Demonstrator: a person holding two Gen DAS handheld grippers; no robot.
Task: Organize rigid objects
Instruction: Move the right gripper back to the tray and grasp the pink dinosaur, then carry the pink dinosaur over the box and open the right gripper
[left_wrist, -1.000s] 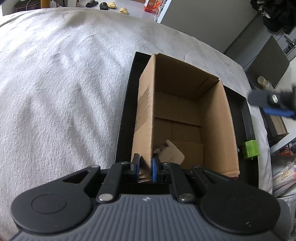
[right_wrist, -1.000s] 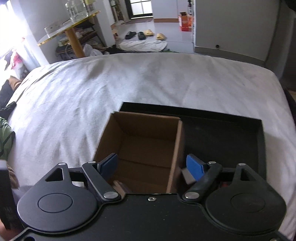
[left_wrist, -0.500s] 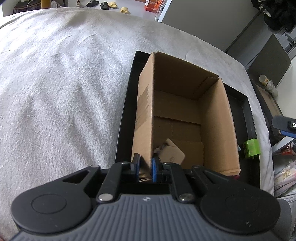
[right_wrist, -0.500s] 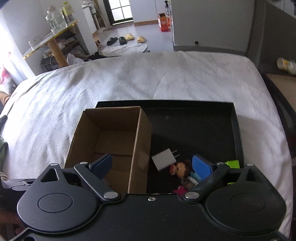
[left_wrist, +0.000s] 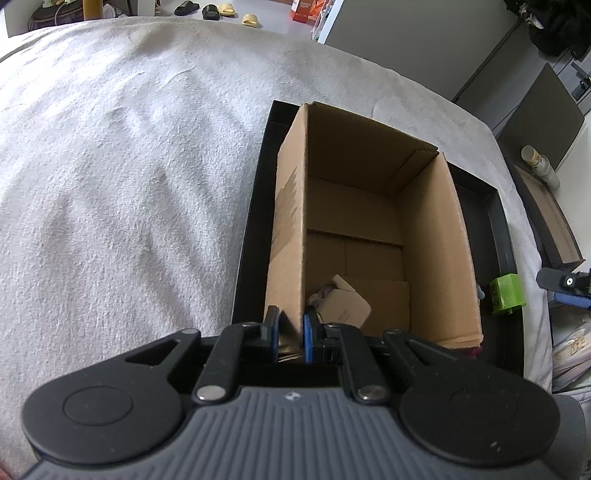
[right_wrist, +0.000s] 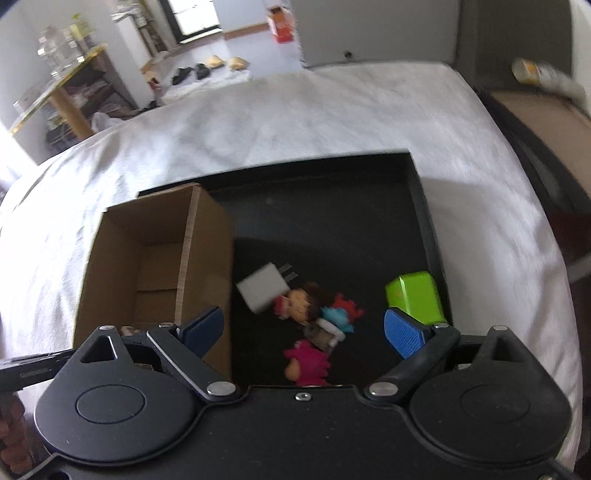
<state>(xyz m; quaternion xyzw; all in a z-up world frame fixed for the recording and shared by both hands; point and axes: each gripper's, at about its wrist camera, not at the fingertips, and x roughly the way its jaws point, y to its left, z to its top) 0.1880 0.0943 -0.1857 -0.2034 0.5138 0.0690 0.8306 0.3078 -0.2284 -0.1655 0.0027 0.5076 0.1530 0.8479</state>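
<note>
the left gripper (left_wrist: 291, 330) pinches the near wall of the cardboard box (left_wrist: 436, 236), which stands in the black tray (right_wrist: 424, 206) on the bed (left_wrist: 129, 166). the right gripper (right_wrist: 304, 328), jaws just spread wide and holding nothing, hangs over small toys (right_wrist: 314, 314) lying right of the box. a white charger (right_wrist: 264, 288) lies at 10 o'clock from them, a green block (right_wrist: 415, 295) at 3 o'clock.

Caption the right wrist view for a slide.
Open right claw above toy figures, white charger and green block in black tray beside cardboard box.
</note>
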